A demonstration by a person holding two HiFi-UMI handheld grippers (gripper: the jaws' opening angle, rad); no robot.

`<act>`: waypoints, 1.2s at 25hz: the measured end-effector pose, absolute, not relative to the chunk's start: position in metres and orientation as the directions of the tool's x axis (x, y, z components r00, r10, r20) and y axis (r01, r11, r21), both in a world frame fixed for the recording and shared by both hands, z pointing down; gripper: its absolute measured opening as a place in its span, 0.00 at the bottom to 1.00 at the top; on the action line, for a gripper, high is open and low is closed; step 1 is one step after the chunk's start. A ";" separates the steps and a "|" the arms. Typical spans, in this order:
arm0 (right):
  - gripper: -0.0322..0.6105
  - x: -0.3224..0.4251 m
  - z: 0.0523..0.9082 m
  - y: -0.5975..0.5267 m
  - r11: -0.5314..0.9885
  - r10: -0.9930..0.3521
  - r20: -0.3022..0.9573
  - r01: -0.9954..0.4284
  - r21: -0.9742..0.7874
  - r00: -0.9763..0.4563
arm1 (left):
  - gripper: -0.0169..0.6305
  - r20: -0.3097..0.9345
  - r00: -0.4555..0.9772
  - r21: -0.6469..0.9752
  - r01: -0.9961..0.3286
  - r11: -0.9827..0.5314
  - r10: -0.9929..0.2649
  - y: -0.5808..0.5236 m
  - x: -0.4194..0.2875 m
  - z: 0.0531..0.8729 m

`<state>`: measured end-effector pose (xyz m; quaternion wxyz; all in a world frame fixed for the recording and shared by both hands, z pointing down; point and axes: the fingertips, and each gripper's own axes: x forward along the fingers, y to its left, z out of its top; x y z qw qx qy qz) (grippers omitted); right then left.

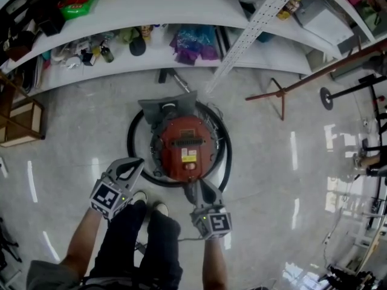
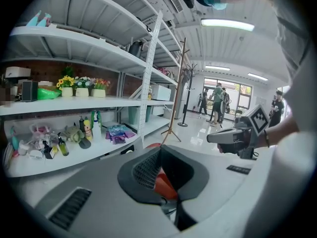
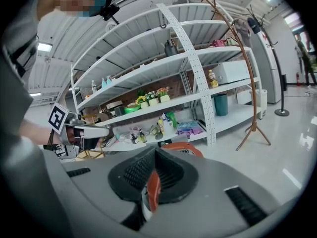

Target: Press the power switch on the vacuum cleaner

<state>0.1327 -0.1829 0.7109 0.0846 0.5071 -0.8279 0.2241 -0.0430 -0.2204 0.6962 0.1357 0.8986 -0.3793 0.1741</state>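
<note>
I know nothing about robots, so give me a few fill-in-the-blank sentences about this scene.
The vacuum on the floor is ___ on top.
A black ___ loops around it.
The left gripper and right gripper both have their jaws ___, holding nothing.
Missing words: red; hose; shut.

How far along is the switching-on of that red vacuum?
Done: the approach; the vacuum cleaner lies close below. In hand: the right hand-held gripper, jaws together, points at its near edge; the left hand-held gripper hangs beside it, also closed. Left: the press itself; no contact shows.
</note>
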 end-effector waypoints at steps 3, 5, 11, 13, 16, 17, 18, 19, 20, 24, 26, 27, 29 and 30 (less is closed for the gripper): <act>0.06 0.135 0.726 -0.187 0.389 -0.802 0.367 -0.878 -0.279 -0.472 | 0.04 0.411 0.649 0.110 -0.733 -0.671 -0.640 -0.225 -0.043 0.710; 0.06 0.135 0.736 -0.190 0.392 -0.802 0.365 -0.878 -0.277 -0.473 | 0.04 0.410 0.644 0.110 -0.738 -0.665 -0.646 -0.227 -0.044 0.720; 0.06 0.134 0.766 -0.193 0.403 -0.794 0.364 -0.870 -0.284 -0.487 | 0.04 0.400 0.632 0.126 -0.755 -0.643 -0.664 -0.230 -0.040 0.750; 0.06 0.136 0.775 -0.194 0.408 -0.789 0.371 -0.869 -0.281 -0.490 | 0.04 0.411 0.631 0.120 -0.753 -0.647 -0.658 -0.231 -0.039 0.759; 0.06 0.136 0.785 -0.200 0.416 -0.781 0.377 -0.865 -0.281 -0.498 | 0.04 0.411 0.630 0.122 -0.755 -0.645 -0.659 -0.236 -0.037 0.768; 0.06 0.135 0.789 -0.201 0.417 -0.778 0.378 -0.863 -0.285 -0.502 | 0.04 0.406 0.629 0.126 -0.757 -0.641 -0.663 -0.238 -0.037 0.770; 0.06 0.134 0.792 -0.203 0.420 -0.776 0.378 -0.861 -0.287 -0.505 | 0.04 0.402 0.625 0.131 -0.763 -0.633 -0.669 -0.240 -0.037 0.772; 0.06 0.132 0.796 -0.204 0.424 -0.775 0.378 -0.860 -0.284 -0.507 | 0.04 0.403 0.620 0.133 -0.767 -0.628 -0.673 -0.243 -0.038 0.773; 0.06 0.130 0.799 -0.206 0.428 -0.774 0.377 -0.859 -0.280 -0.509 | 0.04 0.404 0.618 0.132 -0.769 -0.626 -0.675 -0.246 -0.038 0.776; 0.06 0.126 0.810 -0.210 0.440 -0.774 0.365 -0.854 -0.279 -0.518 | 0.04 0.400 0.623 0.116 -0.762 -0.637 -0.672 -0.257 -0.038 0.786; 0.06 0.125 0.816 -0.212 0.449 -0.774 0.361 -0.853 -0.267 -0.520 | 0.04 0.395 0.631 0.097 -0.751 -0.653 -0.668 -0.263 -0.038 0.794; 0.06 0.125 0.819 -0.213 0.453 -0.774 0.359 -0.853 -0.260 -0.521 | 0.04 0.395 0.636 0.088 -0.745 -0.661 -0.663 -0.267 -0.038 0.798; 0.06 0.124 0.825 -0.213 0.463 -0.771 0.361 -0.851 -0.249 -0.525 | 0.04 0.398 0.644 0.082 -0.734 -0.674 -0.654 -0.273 -0.039 0.804; 0.06 0.124 0.828 -0.212 0.469 -0.767 0.363 -0.848 -0.246 -0.529 | 0.04 0.398 0.648 0.080 -0.730 -0.679 -0.650 -0.276 -0.038 0.806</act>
